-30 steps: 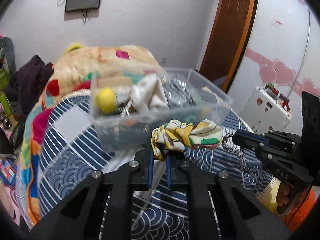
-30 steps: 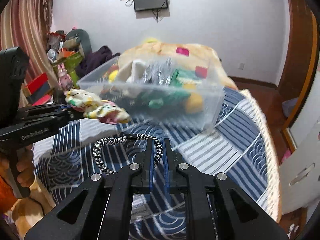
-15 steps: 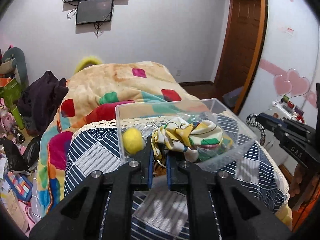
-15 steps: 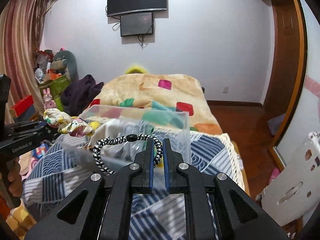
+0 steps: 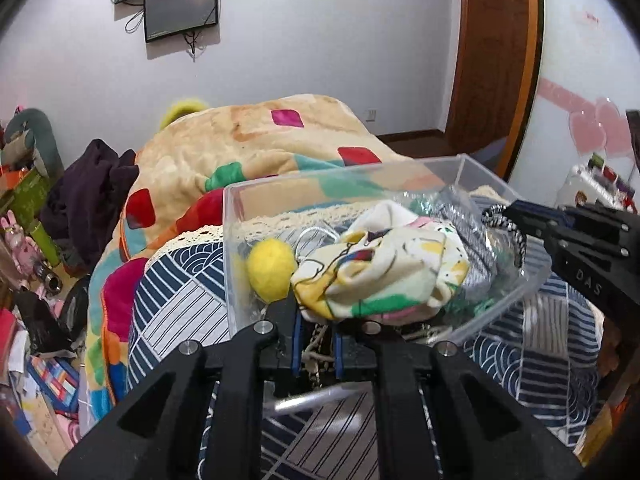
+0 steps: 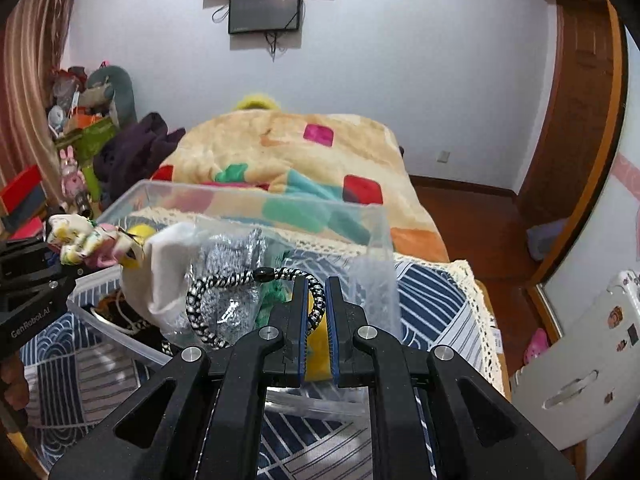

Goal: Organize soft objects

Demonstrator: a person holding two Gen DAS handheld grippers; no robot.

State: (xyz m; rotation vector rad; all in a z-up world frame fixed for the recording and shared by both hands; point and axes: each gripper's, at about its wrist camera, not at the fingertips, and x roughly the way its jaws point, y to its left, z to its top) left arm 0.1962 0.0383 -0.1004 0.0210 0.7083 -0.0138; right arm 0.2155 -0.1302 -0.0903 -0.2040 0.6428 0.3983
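Note:
A clear plastic bin [image 5: 236,248] stands on the bed, with a yellow ball [image 5: 270,270], silver fabric and other soft items inside. My left gripper [image 5: 316,320] is shut on a patterned cream, yellow and green cloth [image 5: 380,272], held over the bin's near side. My right gripper [image 6: 316,300] is shut on a black-and-white braided cord loop [image 6: 240,284], held over the bin [image 6: 256,200]. The right gripper also shows at the right of the left wrist view [image 5: 516,216], and the left one with its cloth [image 6: 92,240] at the left of the right wrist view.
The bin sits on a navy and white patterned bedspread [image 5: 176,300]. A tan blanket with coloured patches [image 5: 260,136] is heaped behind it. Clutter and toys [image 6: 80,128] lie left of the bed. A wooden door [image 6: 580,100] is to the right.
Both grippers have risen and moved forward over the bin with their items; the bin now lies under the cloth and the cord. Both stay shut.

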